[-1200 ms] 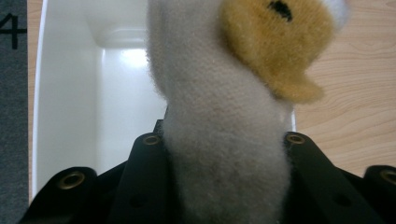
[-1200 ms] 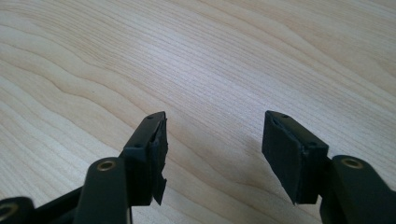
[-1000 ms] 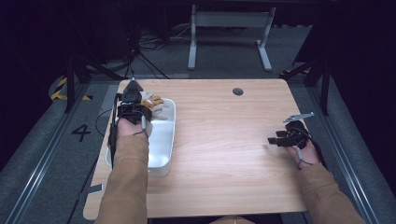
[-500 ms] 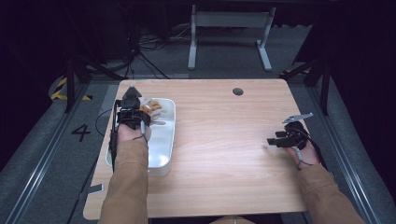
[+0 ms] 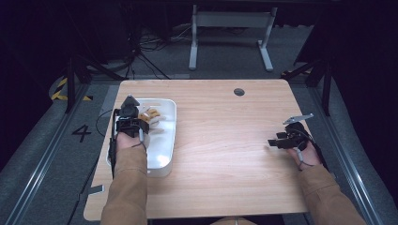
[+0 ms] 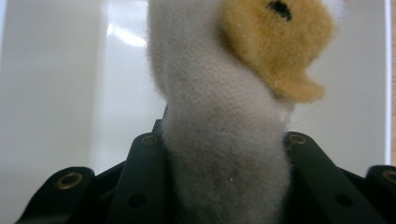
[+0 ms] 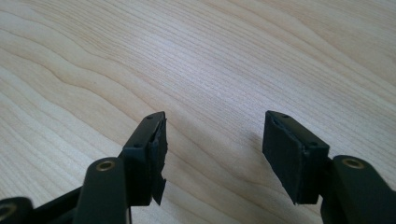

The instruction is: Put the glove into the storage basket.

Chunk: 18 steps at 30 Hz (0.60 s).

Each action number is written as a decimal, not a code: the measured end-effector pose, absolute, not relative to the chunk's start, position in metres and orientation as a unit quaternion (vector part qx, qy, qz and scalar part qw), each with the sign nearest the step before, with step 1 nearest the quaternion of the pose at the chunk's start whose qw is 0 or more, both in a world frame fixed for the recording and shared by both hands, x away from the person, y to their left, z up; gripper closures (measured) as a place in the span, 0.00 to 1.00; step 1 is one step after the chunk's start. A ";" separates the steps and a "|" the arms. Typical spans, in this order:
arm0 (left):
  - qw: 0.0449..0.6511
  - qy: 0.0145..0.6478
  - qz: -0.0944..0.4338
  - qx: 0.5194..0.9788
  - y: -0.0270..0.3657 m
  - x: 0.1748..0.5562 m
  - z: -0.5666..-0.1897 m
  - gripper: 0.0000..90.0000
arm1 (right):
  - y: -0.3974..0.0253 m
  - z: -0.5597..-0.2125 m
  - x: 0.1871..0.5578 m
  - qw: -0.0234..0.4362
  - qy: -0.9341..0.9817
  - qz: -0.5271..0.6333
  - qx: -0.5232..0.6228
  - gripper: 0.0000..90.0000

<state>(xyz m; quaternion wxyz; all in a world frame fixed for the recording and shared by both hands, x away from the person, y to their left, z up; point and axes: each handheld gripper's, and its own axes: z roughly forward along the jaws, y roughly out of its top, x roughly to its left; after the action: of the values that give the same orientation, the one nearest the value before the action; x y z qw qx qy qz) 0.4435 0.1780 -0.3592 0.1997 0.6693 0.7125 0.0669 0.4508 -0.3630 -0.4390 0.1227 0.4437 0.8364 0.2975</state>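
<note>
Plush toy [image 6: 224, 140] sits pinched between my left gripper [image 5: 133, 123] jaws, over the white tray [image 5: 166, 140]. Risk: soft fabric slipping free or snagging the rim. My right gripper [image 7: 212, 144] rests wide, empty, above the table [image 5: 225, 154].

Environment: a laboratory or recording studio — not a home. Indicators: a single light-wood worktop [image 5: 225, 140] with a cable port [image 5: 239, 92] near its far edge stands on grey carpet [image 5: 37, 154]; black surroundings fill the frame edges. Loose cables [image 5: 141, 51] run across the floor at upper left. Yellow-black hazard tape [image 5: 61, 89] and a floor marking "4" [image 5: 81, 133] sit at left — a numbered station.
</note>
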 end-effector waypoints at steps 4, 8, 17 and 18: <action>0.195 0.712 0.065 0.671 0.178 0.443 -0.367 0.75 | -0.363 -0.440 0.451 0.120 0.837 0.296 0.444 0.45; 0.191 0.716 0.056 0.669 0.180 0.443 -0.377 0.75 | -0.363 -0.440 0.451 0.121 0.837 0.296 0.444 0.45; 0.160 0.716 0.047 0.677 0.181 0.445 -0.393 0.74 | -0.362 -0.441 0.451 0.121 0.840 0.294 0.440 0.44; 0.158 0.717 0.046 0.677 0.181 0.445 -0.394 0.74 | -0.362 -0.441 0.451 0.120 0.840 0.295 0.440 0.44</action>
<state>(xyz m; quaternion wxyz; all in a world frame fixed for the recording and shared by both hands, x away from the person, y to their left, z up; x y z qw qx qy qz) 0.4446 0.1814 -0.3941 0.1581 0.6772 0.7172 0.0460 0.4513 -0.3623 -0.4414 0.1204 0.4395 0.8399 0.2947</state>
